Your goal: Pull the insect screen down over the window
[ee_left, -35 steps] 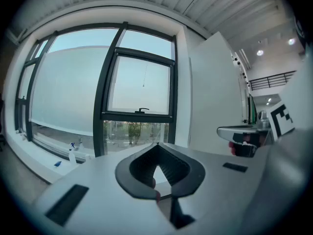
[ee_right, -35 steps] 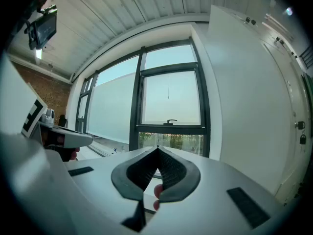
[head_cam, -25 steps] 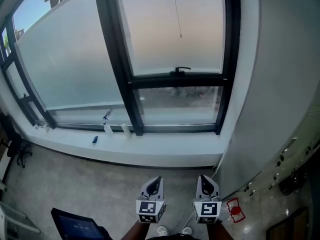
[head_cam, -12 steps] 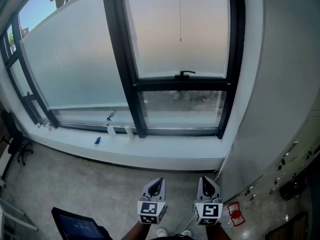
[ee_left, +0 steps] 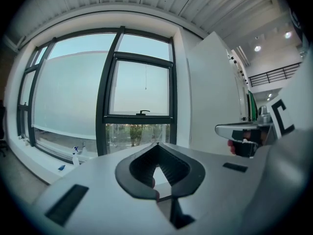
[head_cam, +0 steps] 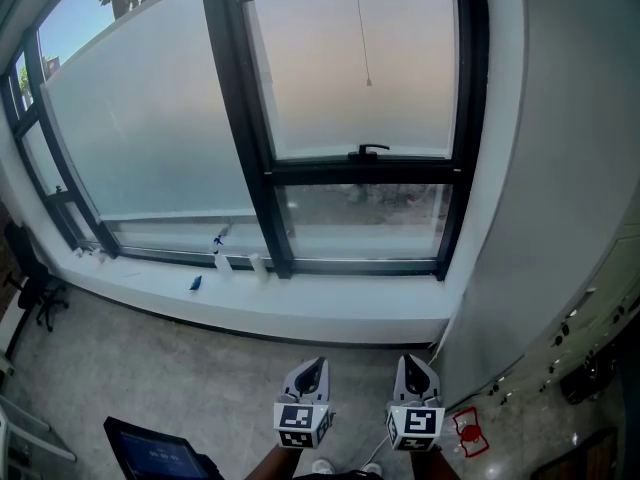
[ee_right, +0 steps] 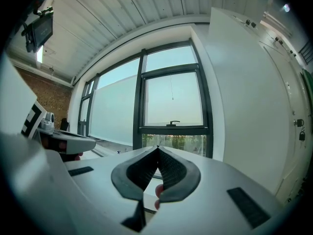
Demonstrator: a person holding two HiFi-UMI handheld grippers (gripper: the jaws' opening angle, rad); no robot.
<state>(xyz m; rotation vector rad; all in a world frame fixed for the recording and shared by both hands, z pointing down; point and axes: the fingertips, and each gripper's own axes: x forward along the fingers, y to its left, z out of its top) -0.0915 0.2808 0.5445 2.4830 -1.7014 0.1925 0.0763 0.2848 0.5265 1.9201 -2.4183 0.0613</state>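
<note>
A black-framed window point(head_cam: 262, 168) fills the wall ahead. Its right-hand pane point(head_cam: 355, 68) has a thin pull cord point(head_cam: 363, 38) hanging down its middle, ending in a small bead above the black window handle point(head_cam: 367, 151). The cord point(ee_left: 145, 77) also shows in the left gripper view, and the cord point(ee_right: 171, 88) in the right gripper view. My left gripper point(head_cam: 309, 368) and right gripper point(head_cam: 417, 367) are held low, side by side, well short of the window. Both are shut with nothing between the jaws. The insect screen itself is not visible.
A white sill point(head_cam: 280, 298) runs under the window with a spray bottle point(head_cam: 217, 251) and small items on it. A white wall point(head_cam: 560, 168) stands close on the right. A dark tablet-like screen point(head_cam: 155, 453) lies at the lower left, a red object point(head_cam: 468, 426) on the floor at right.
The view has shifted slightly, so the window sits a little lower and fuller in frame. Both grippers stay low, shut and side by side.
</note>
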